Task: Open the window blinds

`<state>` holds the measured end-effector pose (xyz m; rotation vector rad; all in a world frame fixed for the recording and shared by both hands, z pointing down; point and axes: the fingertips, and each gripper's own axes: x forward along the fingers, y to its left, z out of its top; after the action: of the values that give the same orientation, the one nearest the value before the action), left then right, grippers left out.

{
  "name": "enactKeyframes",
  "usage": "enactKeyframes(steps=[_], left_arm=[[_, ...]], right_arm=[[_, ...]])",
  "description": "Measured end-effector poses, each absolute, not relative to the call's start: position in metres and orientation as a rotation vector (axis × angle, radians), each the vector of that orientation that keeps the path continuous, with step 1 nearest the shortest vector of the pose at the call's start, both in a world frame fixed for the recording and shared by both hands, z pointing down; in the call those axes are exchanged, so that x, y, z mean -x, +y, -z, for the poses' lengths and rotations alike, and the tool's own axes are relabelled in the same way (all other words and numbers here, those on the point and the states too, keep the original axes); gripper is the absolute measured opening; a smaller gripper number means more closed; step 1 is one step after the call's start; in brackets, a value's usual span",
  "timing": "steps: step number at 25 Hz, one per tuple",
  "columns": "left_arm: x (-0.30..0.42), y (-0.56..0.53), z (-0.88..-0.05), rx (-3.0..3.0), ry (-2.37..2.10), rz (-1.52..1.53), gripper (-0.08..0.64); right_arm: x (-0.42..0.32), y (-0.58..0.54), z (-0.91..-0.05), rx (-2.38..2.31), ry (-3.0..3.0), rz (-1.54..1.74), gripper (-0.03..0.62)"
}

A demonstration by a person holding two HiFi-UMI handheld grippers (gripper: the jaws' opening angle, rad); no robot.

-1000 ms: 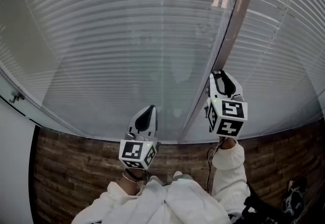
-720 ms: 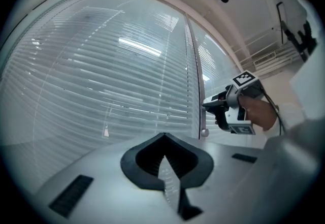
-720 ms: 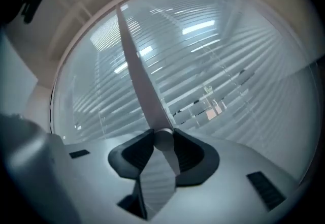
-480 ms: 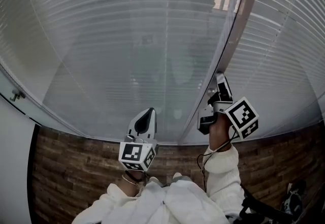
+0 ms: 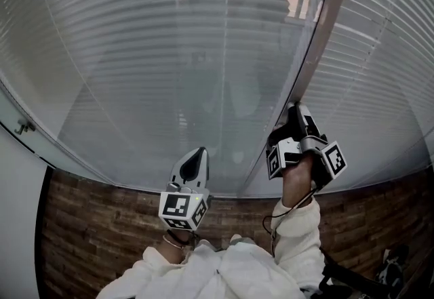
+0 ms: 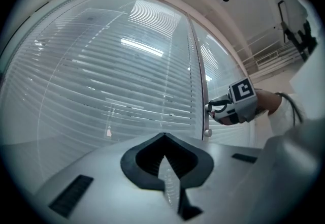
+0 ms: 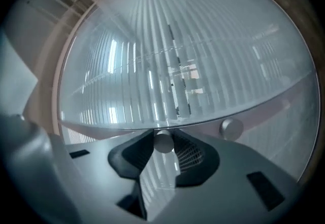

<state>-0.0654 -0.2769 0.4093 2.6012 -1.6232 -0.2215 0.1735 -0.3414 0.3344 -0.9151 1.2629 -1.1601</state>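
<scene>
My right claw (image 5: 296,113) is clamped on the small round knob (image 7: 163,142) at the window frame (image 5: 317,40). My left claw (image 6: 163,138), left of that frame, is closed and empty.

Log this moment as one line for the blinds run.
Right gripper: shut on small round silver knob at brown vertical frame bar | left gripper: shut, empty | white slatted window blinds: lowered

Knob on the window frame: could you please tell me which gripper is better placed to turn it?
Right. The right gripper has its jaws closed on the knob; the left gripper is shut, empty and short of the window.
</scene>
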Motion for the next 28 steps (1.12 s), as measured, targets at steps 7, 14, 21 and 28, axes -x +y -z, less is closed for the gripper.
enactKeyframes(steps=[7,14,21,28], left_arm=[[0.064,-0.275,-0.406,-2.605,-1.637,0.225,-0.003],[0.063,-0.276,-0.404,-2.614,-1.638,0.224,-0.003],[0.056,-0.279,-0.405,-2.610,-1.628,0.228,-0.003],[0.052,-0.275,-0.408,-2.615,-1.619,0.225,-0.003]], right_arm=[[-0.172,-0.341,-0.340,0.725,1.067,1.224,0.132],[-0.159,-0.327,-0.311,1.244,1.941,0.695,0.144],[-0.132,-0.312,-0.304,2.202,2.720,-1.456,0.149],[-0.130,-0.335,-0.327,2.272,2.814,-2.129,0.149]])
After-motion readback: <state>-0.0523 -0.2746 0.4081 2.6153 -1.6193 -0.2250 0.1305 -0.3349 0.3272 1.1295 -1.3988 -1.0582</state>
